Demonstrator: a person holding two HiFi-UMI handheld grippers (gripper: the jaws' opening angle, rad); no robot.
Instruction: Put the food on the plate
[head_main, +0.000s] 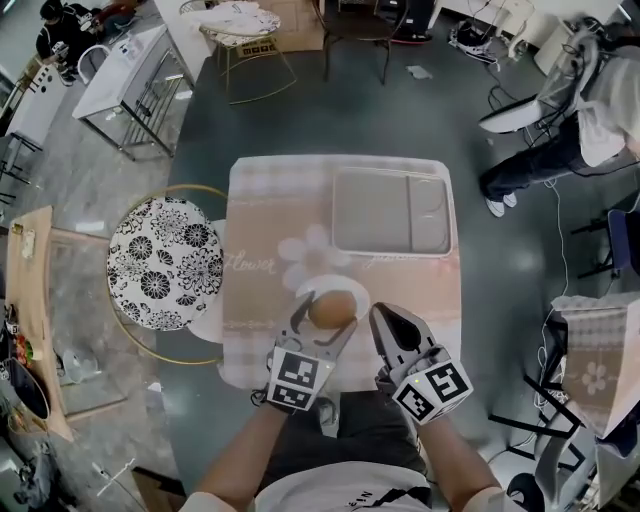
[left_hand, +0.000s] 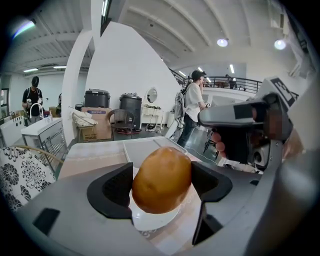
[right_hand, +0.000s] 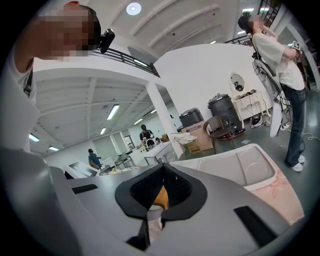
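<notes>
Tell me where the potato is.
Head view, low centre, on the person's left: the potato is held in the left claw over the white plate.

Over the plate: taken. The potato (head_main: 330, 308), clamped in the left gripper (head_main: 329, 320), hangs right above the plate (head_main: 322, 284).
4 o'clock of the plate: blocked. The right gripper (head_main: 384, 322), jaws together, is just beside it.
1 o'clock: the tray (head_main: 385, 210) fills the far right of the table.
10 to 12 o'clock: bare tablecloth (head_main: 270, 215), open passage.
9 o'clock: the patterned stool (head_main: 165, 262) stands against the table edge.
</notes>
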